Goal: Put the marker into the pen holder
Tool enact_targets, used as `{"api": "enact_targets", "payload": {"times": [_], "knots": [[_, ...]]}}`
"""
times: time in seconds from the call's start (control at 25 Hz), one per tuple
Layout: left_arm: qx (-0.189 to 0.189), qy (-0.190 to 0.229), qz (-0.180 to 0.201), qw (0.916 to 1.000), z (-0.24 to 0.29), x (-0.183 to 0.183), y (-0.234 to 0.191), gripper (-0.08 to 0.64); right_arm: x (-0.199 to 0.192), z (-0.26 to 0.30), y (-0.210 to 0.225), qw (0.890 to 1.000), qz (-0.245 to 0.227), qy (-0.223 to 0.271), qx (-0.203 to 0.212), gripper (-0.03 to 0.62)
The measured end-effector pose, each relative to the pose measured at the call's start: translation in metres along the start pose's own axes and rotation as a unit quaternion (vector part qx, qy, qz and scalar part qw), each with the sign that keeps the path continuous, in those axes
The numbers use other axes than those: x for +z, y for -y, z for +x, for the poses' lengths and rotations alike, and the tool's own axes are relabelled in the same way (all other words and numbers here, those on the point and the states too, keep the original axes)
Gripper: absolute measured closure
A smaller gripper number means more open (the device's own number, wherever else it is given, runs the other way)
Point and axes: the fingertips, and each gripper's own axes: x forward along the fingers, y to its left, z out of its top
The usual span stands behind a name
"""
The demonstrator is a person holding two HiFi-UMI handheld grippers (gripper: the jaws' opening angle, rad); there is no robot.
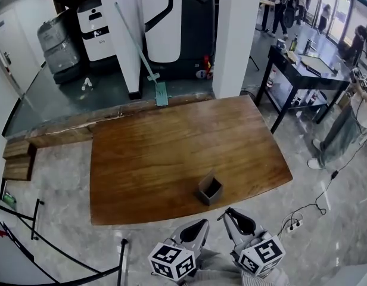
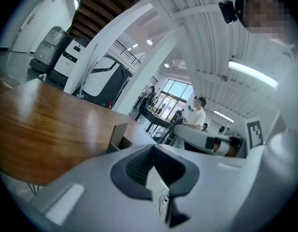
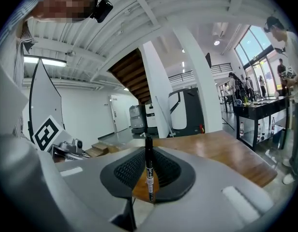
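The grey open-topped pen holder [image 1: 210, 188] stands on the wooden table [image 1: 171, 154] near its front edge; the left gripper view shows the pen holder [image 2: 119, 138] just ahead. My right gripper [image 1: 227, 213] hovers off the table's front edge, close to the holder on its near right. It is shut on a black marker [image 3: 149, 170], which stands upright between the pads. My left gripper [image 1: 202, 223] hangs beside it, just in front of the holder. In its own view the left gripper [image 2: 156, 174] has its jaws drawn together with nothing between them.
A white pillar [image 1: 237, 34] rises behind the table. A black side table [image 1: 308, 70] with bottles stands at the right, a person [image 1: 344, 130] next to it. A power strip [image 1: 292, 224] and cable lie on the floor at right. Wooden steps [image 1: 16, 159] sit at left.
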Motion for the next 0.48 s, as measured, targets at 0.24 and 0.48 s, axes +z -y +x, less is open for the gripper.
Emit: {"api": "enact_targets", "payload": {"times": [0.24, 0.48], "knots": [[0.012, 0.001, -0.009, 0.9999, 0.012, 0.007, -0.016, 0.552, 0.003, 0.019, 0.015, 1.0, -0.001, -0.007, 0.003, 0.552], [0.024, -0.003, -0.021, 0.9995, 0.021, 0.005, -0.032, 0.552, 0.001, 0.038, 0.027, 1.0, -0.001, -0.015, 0.002, 0.552]]}}
